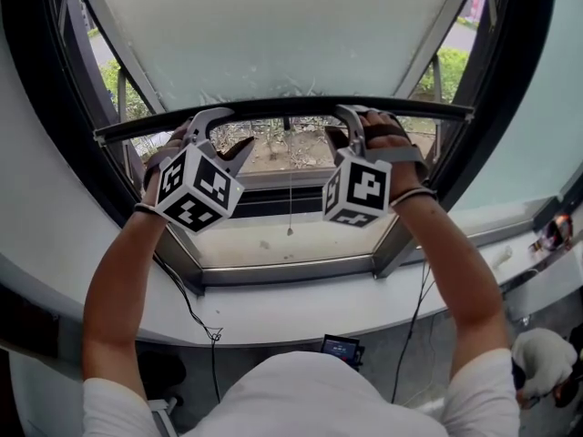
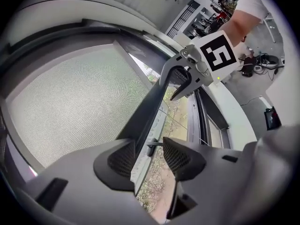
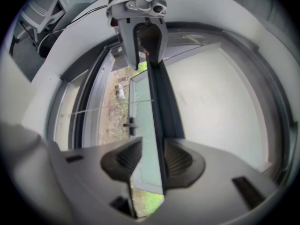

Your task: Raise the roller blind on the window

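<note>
The roller blind [image 1: 273, 25] hangs over most of the window, its bottom bar [image 1: 291, 109] stopped a little above the sill [image 1: 273, 244], so only a low strip of glass is bare. Both grippers are on that bar. The left gripper [image 1: 223, 130] takes it left of the middle and the right gripper [image 1: 344, 127] right of the middle, each pointing almost level, with a thin pull cord [image 1: 291, 189] dangling between them.

The lift looks set up but barely begun. The next move, as I judge it, calls for both hands to rise together and evenly, keeping the bar level so the fabric rolls straight.

The head view gives the layout and the blind's height, but not the grip. The right gripper view shows the bar filling the gap between its pads [image 3: 180, 158], jaws closed on it. The left gripper view shows jaws set wide across the bar; they read as clamped on it too, though contact at the far pad [image 2: 180, 156] is less plain.
</note>
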A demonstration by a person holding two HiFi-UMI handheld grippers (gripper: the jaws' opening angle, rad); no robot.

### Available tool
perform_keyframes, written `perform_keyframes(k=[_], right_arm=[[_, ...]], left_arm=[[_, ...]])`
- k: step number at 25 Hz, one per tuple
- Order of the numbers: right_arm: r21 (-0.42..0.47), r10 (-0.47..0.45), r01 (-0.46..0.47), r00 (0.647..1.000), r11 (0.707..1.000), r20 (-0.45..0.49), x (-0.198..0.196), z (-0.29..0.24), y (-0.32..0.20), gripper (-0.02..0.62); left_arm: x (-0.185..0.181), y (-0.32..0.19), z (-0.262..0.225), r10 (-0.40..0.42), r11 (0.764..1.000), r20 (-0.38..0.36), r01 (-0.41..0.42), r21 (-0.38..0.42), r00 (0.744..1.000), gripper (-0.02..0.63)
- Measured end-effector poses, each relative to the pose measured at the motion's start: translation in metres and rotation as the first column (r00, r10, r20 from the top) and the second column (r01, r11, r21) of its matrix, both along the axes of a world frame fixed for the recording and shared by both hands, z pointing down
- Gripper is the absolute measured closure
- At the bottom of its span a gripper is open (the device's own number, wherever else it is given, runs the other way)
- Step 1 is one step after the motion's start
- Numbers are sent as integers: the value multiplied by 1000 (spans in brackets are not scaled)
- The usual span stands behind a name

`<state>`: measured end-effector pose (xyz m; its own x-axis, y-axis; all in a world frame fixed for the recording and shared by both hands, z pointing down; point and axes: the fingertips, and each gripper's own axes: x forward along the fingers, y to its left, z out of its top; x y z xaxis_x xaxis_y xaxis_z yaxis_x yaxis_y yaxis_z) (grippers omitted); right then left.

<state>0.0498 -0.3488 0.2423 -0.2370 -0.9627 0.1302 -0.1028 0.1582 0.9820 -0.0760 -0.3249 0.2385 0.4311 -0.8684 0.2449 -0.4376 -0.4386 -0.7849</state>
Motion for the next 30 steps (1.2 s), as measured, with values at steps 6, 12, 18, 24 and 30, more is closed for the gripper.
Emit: perform_keyframes(k=[6, 12, 18, 24, 30], right_arm=[[33, -2, 2, 1000, 999, 13, 0, -20, 0, 454], [55, -6, 5, 1000, 998, 11, 0, -35, -1, 454], [74, -10, 9, 1000, 997, 15, -1, -50, -1, 454], [85, -12, 11, 1000, 996, 17, 0, -57, -3, 455], [106, -20, 17, 999, 994, 28, 1, -66, -2, 454]], left_arm=[[-1, 1, -19, 0, 999, -4, 0, 32, 1000, 408], [-1, -1, -33, 0, 998, 10, -1, 59, 1000, 409], [-1, 0, -47, 0, 997, 16, -1, 80, 1000, 409], [0, -3, -54, 1, 996, 26, -3, 90, 1000, 410], [1, -2, -64, 5, 994, 17, -7, 106, 1000, 408]])
